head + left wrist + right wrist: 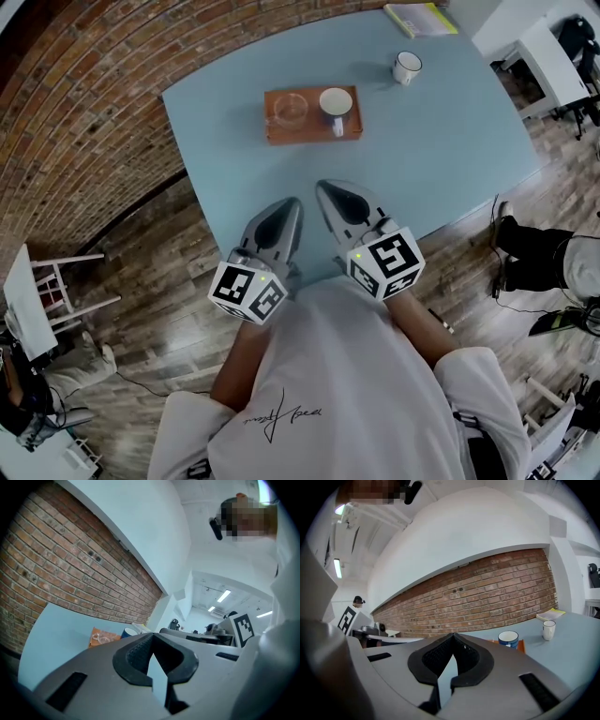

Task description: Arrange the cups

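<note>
While the left gripper [289,208] and right gripper [328,192] are closed, the tray [314,132] holds a glass [289,111] and mug [335,101].

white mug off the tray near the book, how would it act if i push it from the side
The white mug looks like glazed ceramic: probably rigid, heavy for its size, and slick to grip. It stands upright on the smooth blue table, so a low push would likely slide it, while a push near the rim could tip it.
</note>
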{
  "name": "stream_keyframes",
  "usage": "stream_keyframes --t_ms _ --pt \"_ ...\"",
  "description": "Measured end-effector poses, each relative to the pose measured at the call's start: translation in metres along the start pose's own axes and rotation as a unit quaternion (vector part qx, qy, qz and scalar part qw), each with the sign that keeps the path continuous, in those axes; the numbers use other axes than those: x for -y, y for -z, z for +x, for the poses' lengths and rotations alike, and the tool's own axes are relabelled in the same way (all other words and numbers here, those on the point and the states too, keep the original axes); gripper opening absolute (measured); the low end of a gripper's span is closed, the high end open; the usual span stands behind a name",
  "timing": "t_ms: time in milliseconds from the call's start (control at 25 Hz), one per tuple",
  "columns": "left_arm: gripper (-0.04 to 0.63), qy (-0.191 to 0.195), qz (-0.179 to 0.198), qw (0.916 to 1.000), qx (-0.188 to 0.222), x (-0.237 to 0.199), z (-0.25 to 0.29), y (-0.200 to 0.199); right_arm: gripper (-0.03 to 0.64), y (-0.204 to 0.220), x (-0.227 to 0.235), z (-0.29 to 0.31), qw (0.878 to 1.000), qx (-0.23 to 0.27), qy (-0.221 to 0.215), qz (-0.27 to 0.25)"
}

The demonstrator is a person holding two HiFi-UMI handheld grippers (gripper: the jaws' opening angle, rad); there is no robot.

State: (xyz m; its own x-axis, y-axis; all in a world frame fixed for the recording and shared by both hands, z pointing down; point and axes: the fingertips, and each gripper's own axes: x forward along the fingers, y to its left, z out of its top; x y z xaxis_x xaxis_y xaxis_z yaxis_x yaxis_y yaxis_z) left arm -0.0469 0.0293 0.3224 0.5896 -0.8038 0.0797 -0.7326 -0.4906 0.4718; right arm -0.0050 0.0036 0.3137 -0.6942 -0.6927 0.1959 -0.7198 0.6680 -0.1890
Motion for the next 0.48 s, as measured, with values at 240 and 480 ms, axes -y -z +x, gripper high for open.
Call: stream_keyframes --t_ms 240,480 --pt "0.006 -0.002 0.013 0.9999 0.004 0.0 0.005 -0.006 0.021 -0.009 0.004 -0.01 1.0 0.005 -0.015 0.001" --pt "0.006 -0.016 0.063 0.9978 -0.011 -0.009 0.009 -0.004 0.021 -0.003 0.009 -0.009 0.999 0.004 -0.031 0.007"
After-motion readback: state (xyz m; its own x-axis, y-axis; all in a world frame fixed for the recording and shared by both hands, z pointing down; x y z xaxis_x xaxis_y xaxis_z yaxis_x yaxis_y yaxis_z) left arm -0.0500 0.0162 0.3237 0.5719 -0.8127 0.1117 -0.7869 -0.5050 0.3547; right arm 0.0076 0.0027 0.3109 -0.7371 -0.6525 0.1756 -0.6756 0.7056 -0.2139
